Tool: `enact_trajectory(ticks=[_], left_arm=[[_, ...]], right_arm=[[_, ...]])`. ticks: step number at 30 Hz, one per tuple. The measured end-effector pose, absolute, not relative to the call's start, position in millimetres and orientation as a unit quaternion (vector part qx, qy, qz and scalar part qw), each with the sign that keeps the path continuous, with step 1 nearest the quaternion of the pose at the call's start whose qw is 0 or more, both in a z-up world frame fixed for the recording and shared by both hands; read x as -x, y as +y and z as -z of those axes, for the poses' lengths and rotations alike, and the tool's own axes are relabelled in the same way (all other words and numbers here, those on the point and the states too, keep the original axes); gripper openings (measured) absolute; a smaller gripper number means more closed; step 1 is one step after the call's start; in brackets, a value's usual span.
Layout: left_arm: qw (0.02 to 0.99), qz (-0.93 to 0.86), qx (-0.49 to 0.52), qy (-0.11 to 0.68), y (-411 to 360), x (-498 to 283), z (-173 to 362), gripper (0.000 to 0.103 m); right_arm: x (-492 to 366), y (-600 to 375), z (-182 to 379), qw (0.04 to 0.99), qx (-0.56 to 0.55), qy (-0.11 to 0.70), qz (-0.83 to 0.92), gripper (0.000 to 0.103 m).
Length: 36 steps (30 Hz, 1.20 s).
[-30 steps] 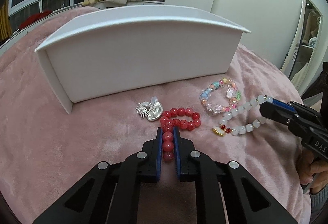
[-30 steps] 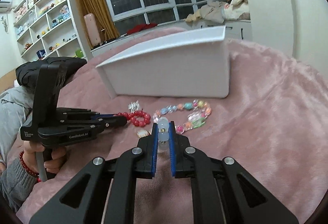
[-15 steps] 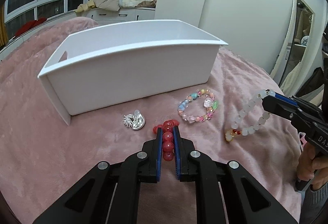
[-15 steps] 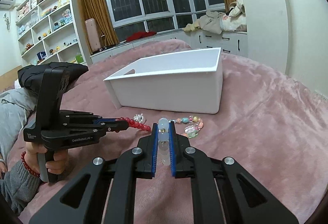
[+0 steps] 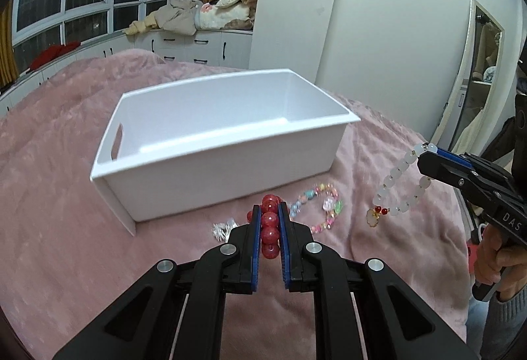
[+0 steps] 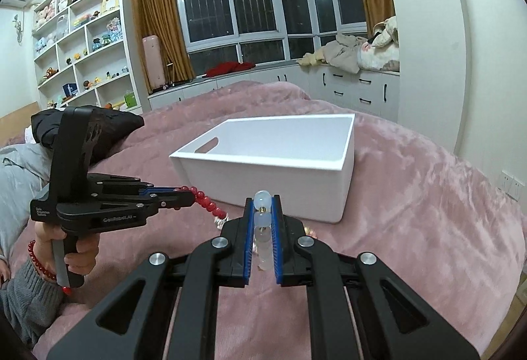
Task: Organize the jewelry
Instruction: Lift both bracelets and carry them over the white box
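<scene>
My left gripper (image 5: 269, 212) is shut on a red bead bracelet (image 5: 270, 223) and holds it above the pink blanket, in front of the white box (image 5: 224, 162). My right gripper (image 6: 263, 205) is shut on a white bead bracelet (image 6: 263, 218); in the left wrist view that bracelet (image 5: 395, 185) hangs from it to the right of the box, with a small gold and red charm at the bottom. A multicoloured bead bracelet (image 5: 318, 210) and a silver brooch (image 5: 224, 226) lie on the blanket near the box's front wall. The box is open-topped and looks empty.
The pink blanket (image 5: 66, 212) covers the bed. In the right wrist view the left gripper (image 6: 178, 195) holds the red bracelet (image 6: 207, 205) left of the box (image 6: 280, 182). White drawers, shelves and windows stand behind the bed.
Both grippers have risen from the blanket, lifting the red and the white bracelets clear of it. The box's inside has come into view.
</scene>
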State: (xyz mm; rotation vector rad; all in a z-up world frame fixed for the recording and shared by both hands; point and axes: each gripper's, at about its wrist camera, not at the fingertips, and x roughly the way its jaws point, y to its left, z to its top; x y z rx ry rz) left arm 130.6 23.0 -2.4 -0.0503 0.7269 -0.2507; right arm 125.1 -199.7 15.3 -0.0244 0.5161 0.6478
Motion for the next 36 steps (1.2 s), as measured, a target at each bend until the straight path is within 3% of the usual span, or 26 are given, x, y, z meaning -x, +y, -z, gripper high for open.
enact_trajectory(ticks=[26,36], left_arm=[[0.95,0.102,0.016,0.295,40,-202,-81,0.015],[0.944,0.071,0.031,0.321,67,-245,-42,0.015]], right_arm=[[-221,-161,-65,0.927,0.041,0.21,-0.309,0.01],[-275,-129,-33,0.925,0.056,0.239,-0.291,0.01]])
